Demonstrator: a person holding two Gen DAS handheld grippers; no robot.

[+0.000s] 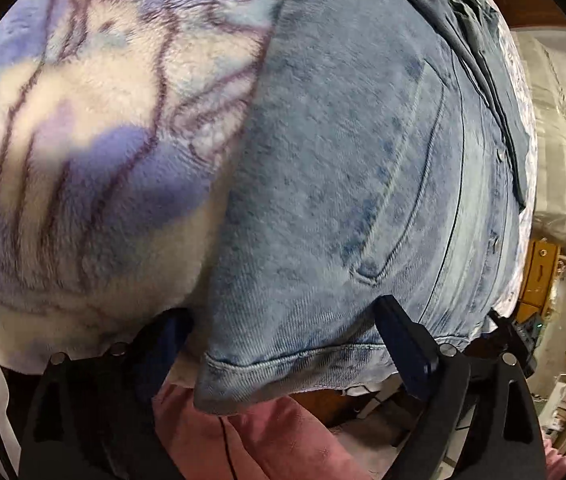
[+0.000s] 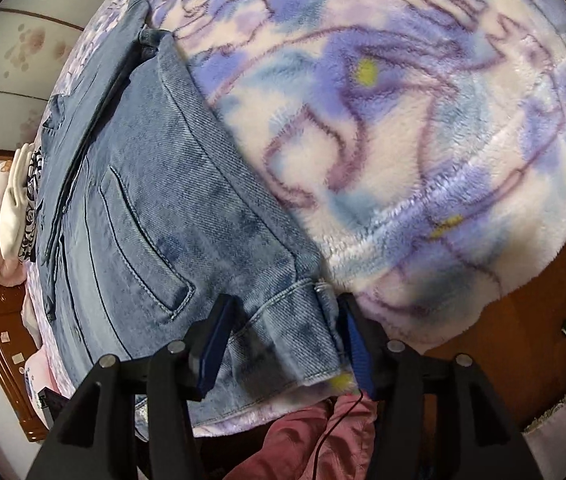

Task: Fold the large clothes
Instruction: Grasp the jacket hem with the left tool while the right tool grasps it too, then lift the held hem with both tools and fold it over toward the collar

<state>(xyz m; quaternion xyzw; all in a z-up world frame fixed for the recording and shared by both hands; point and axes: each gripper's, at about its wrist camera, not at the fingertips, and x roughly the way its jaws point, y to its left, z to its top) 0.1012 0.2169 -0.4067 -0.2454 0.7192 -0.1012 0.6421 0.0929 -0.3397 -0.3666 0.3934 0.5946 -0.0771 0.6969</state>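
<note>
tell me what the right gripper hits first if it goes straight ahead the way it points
Probably the denim garment: the right gripper has its open fingers on either side of the hem, with the fleece blanket underneath.

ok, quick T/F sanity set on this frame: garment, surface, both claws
1. The garment is a light blue denim jacket. True.
2. It lies on a bare wooden tabletop. False: it lies on a fleece blanket with purple and blue flowers.
3. The right claw stands open with the denim hem between its fingers. True.
4. The left claw is far above the garment, nothing between its fingers. False: it sits at the hem with denim between its open fingers.
5. A welt pocket shows on the denim panel. True.
6. The denim is black. False: washed light blue.
</note>
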